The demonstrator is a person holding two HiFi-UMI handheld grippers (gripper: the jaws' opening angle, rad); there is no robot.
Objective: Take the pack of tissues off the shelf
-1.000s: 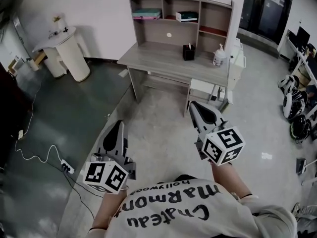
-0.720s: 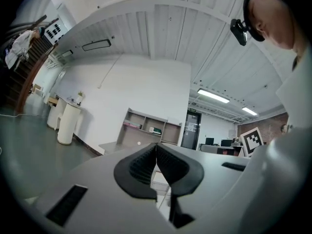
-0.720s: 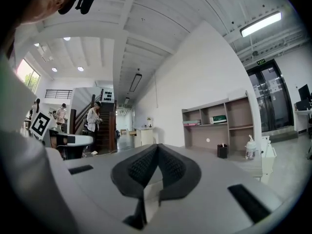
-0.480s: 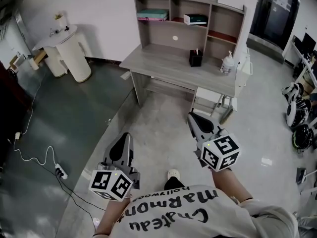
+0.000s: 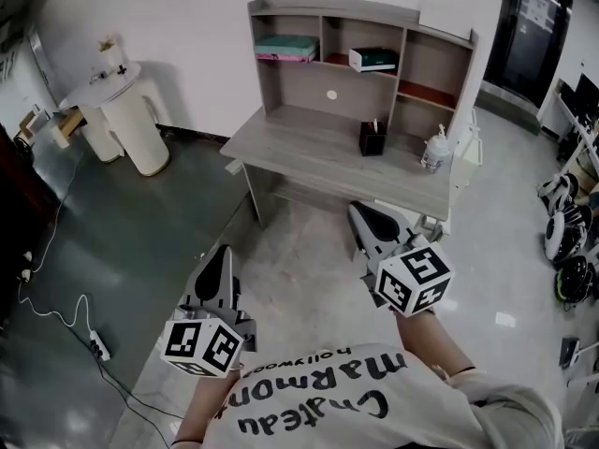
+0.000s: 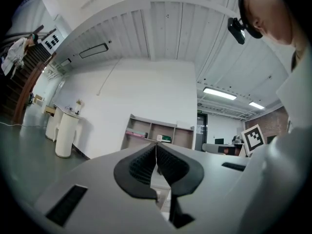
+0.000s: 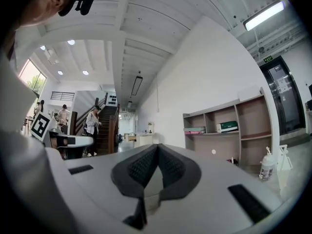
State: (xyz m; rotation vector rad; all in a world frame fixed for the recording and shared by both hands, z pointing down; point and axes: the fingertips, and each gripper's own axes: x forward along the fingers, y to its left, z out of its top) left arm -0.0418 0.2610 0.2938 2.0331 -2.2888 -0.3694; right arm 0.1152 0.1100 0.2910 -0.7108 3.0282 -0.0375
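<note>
A grey desk [image 5: 328, 148] with a shelf unit [image 5: 360, 26] stands ahead against the white wall. In the shelf's left compartment lies a flat teal and pink pack [image 5: 285, 48]. The middle compartment holds a white and green pack [image 5: 372, 59]. I cannot tell which one is the tissues. My left gripper [image 5: 221, 251] is shut and empty, low over the floor and well short of the desk. My right gripper [image 5: 356, 211] is shut and empty too, its tip near the desk's front edge. Both packs [image 7: 195, 130] [image 7: 227, 126] also show small in the right gripper view.
A black pen holder [image 5: 372, 138] and a pump bottle [image 5: 434, 151] stand on the desk. A white round pedestal table [image 5: 117, 110] is at the left, and a cable with a power strip [image 5: 94, 344] lies on the floor. Wheeled gear [image 5: 571, 241] sits at the right.
The desk has drawn nearer and lower in the head view as the person walks toward it. Both grippers stay shut and empty, the right one now closer to the desk's edge.
</note>
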